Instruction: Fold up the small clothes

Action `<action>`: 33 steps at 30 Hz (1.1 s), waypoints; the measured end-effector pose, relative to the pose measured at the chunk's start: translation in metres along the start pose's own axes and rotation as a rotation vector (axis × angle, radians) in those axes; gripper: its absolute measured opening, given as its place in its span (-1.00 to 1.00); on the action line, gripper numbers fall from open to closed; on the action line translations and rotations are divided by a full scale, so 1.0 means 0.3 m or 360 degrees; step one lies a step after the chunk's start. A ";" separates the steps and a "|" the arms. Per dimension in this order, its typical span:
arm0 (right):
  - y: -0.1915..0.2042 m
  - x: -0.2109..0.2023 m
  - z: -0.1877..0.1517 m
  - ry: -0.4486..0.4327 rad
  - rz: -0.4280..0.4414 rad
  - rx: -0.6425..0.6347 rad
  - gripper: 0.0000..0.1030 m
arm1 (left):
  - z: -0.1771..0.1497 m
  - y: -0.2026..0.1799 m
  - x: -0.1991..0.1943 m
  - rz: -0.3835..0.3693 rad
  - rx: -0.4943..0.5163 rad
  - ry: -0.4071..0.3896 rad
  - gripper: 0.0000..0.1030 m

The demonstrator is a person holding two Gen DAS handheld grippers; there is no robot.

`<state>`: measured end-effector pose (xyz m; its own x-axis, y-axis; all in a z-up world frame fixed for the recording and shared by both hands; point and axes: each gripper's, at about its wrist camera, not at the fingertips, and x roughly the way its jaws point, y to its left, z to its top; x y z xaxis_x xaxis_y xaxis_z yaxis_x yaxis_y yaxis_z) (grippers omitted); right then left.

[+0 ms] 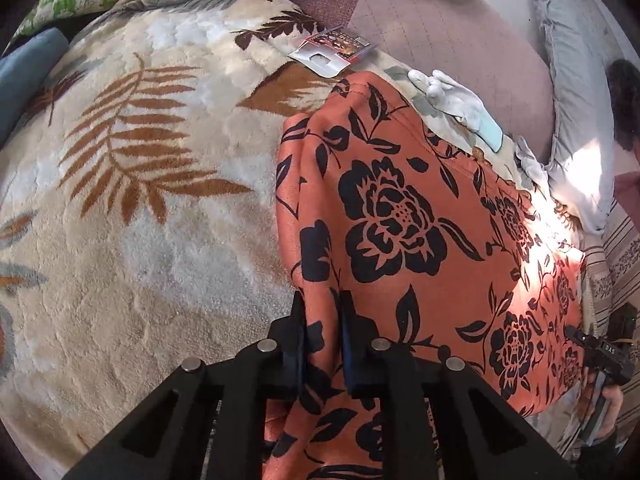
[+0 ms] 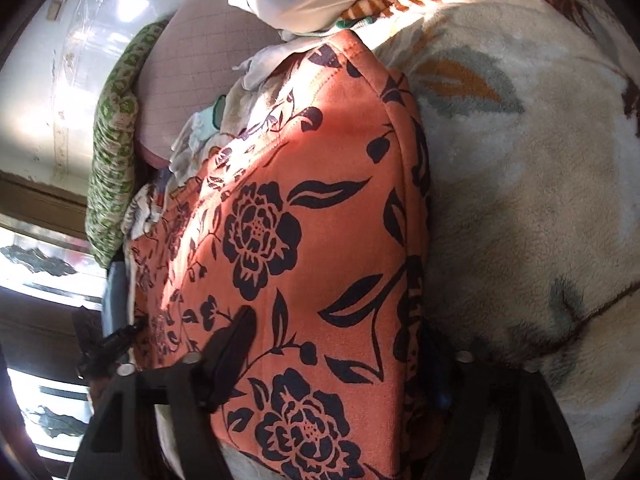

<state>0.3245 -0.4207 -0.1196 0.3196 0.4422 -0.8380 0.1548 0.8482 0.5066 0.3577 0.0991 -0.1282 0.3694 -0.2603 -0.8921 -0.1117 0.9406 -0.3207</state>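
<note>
One plush leaf-patterned blanket (image 1: 132, 184) covers the bed; on it lies one orange garment (image 1: 404, 216) printed with black roses. Beyond the garment sit white cloths – at least two – (image 1: 452, 96) and one printed packet (image 1: 332, 50). Two grippers, both tilted steeply downward: the left gripper (image 1: 323, 320) is pinched onto the garment's near-left edge – the right gripper (image 2: 340, 344) straddles a raised fold, its jaws clamped on the fabric.

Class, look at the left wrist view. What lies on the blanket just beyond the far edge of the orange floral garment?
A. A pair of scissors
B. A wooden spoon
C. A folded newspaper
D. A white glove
D: a white glove lies on the leaf-patterned blanket beyond the orange floral garment.
</note>
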 end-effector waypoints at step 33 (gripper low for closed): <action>0.140 -0.509 -0.485 -0.0320 -0.0023 -0.0149 0.39 | -0.534 0.060 -0.633 0.0118 -0.0026 -0.0459 0.22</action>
<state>0.1462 -0.4101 0.0003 0.4992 0.3710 -0.7830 0.0761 0.8814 0.4662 0.1376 0.1306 -0.0157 0.6065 -0.1159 -0.7866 -0.1620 0.9506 -0.2649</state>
